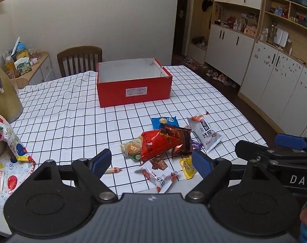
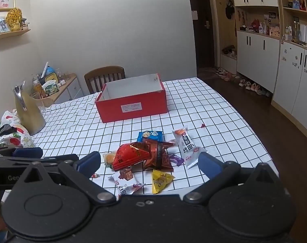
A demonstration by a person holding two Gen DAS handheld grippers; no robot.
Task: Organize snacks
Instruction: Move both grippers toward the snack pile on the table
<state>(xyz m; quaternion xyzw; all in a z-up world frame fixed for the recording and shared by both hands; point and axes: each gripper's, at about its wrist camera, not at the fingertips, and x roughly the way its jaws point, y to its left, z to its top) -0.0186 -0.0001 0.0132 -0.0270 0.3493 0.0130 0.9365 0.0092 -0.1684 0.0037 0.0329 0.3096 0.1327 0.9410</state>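
Start of sorting, by the look of it. Left gripper (image 1: 151, 161) and right gripper (image 2: 149, 165) both spread, holding nothing. Snack pile (image 1: 163, 143) near table edge; red box (image 1: 133, 83) beyond, empty. Next: pinch one packet.

snack pile (image 2: 147, 158), red box (image 2: 131, 103) (open-topped)

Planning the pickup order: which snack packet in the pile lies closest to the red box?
The blue square packet with a cartoon face lies nearest the open red cardboard box, at the pile's far edge; the other wrappers sit nearer the cameras.
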